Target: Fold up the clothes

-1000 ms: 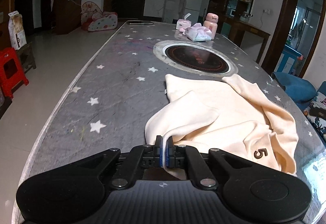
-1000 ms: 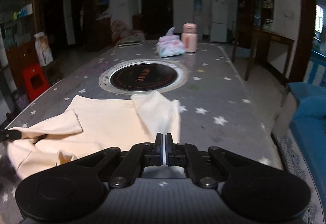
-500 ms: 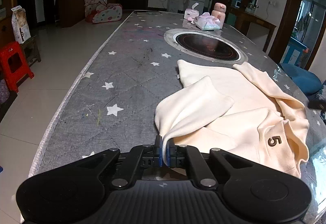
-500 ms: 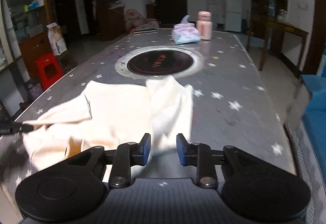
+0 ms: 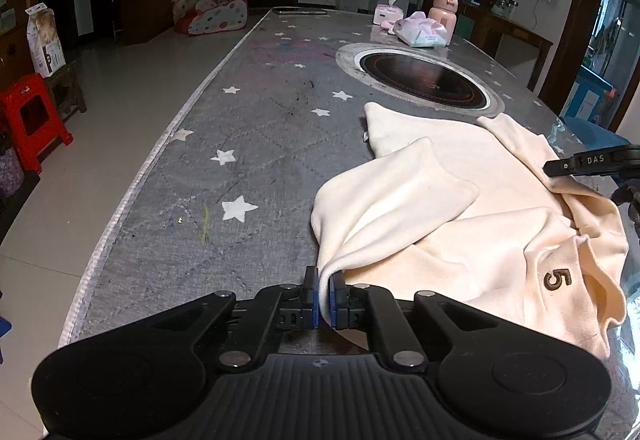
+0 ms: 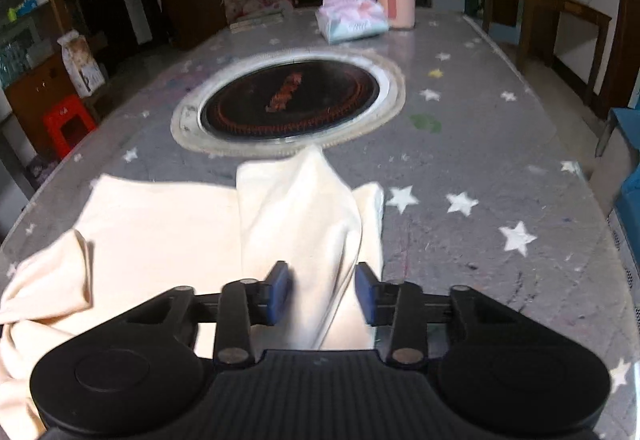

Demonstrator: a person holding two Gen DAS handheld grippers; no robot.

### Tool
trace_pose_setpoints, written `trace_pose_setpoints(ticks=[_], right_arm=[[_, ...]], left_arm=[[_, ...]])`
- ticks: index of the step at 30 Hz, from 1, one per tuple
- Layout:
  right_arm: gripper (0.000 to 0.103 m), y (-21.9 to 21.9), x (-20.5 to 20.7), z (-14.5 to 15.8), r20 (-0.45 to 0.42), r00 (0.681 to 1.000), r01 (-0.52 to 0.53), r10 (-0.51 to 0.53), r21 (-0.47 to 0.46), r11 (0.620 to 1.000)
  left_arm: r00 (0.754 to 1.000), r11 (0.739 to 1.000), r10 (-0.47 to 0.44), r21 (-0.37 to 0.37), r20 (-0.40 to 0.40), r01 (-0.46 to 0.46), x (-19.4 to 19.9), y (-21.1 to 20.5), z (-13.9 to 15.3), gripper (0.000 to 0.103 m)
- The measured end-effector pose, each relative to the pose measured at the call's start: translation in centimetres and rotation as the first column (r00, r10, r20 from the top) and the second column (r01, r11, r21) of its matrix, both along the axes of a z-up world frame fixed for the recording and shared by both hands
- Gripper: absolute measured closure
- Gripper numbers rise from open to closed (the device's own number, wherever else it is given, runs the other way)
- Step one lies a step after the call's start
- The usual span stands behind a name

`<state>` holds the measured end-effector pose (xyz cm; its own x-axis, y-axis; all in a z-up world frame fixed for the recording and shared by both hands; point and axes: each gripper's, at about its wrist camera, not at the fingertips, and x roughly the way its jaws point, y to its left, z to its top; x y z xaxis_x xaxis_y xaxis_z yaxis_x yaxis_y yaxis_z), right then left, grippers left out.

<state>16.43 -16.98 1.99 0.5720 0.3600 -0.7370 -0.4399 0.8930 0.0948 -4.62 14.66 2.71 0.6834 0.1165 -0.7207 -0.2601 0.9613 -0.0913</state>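
Since a second ago the right tool [image 6: 323,294] has released the sleeve and swung across; its jaws are closing, fabric between them, ungripped. The cream shirt [image 5: 460,207] lies rumpled on the star-printed desk [image 5: 248,127], toward three o'clock. The left tool [image 5: 324,298] pinches a fold. Pinch one layer, pull taut. Both tools tilt downward.

"5" in dark brown on the cream shirt [image 5: 480,240]. "DAS" in white on the right claw [image 5: 592,161]. Nothing else legible.
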Motion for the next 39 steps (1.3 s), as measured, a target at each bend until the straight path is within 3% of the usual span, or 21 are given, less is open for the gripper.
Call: trace_pose_setpoints(ticks=[1,3,12,18,24,25,27,32,35,39], right_arm=[[0.089,0.1,0.0,-0.2,0.002,1.000,-0.003,0.003,-0.008,1.000],[0.094,0.0,-0.7,0.3,0.021,1.000,-0.009,0.009,-0.015,1.000],[0.094,-6.0,-8.2,5.0,0.167,0.986,0.035,-0.020,-0.088,0.995],[0.094,-10.7,-13.2,5.3,0.158,0.980,0.135,-0.119,-0.093,0.987],[0.091,-13.5,-14.5,2.7,0.079,0.973,0.225,-0.216,-0.138,0.964],[0.091,-13.7,-14.8,2.7,0.080,0.973,0.225,-0.215,-0.141,0.964],[0.091,-13.7,-15.6,3.5,0.097,0.979,0.192,-0.182,-0.115,0.975],[0.082,-10.7,-17.4,5.8,0.104,0.994,-0.016,0.019,-0.027,1.000],[0.072,-8.1,-18.0,5.9,0.082,0.986,-0.148,0.146,0.011,0.989],[0.069,-4.2,-19.0,5.2,0.050,0.951,-0.305,0.304,0.017,0.952]], left_arm=[[1.000,1.000,0.001,0.000,0.000,-0.001,0.0,0.0,0.0,0.093],[1.000,1.000,0.004,0.002,0.000,-0.004,0.0,0.1,0.0,0.089],[0.999,0.999,-0.029,0.026,0.015,0.028,-0.4,-0.4,0.4,0.087],[0.998,0.997,-0.052,0.054,0.031,0.051,-1.0,-0.9,1.2,0.081],[0.989,0.989,-0.136,0.066,0.056,0.133,-1.8,-2.8,2.4,0.079],[0.985,0.986,-0.161,0.063,0.062,0.157,-1.9,-3.4,2.7,0.074],[0.975,0.977,-0.210,0.060,0.075,0.206,-2.1,-4.5,3.1,0.069],[0.934,0.938,-0.346,0.019,0.093,0.346,-1.8,-8.1,3.2,0.064],[0.896,0.901,-0.433,0.037,0.097,0.431,-1.5,-10.7,3.1,0.051],[0.856,0.859,-0.511,0.056,0.076,0.508,-0.7,-13.3,2.3,0.051]])
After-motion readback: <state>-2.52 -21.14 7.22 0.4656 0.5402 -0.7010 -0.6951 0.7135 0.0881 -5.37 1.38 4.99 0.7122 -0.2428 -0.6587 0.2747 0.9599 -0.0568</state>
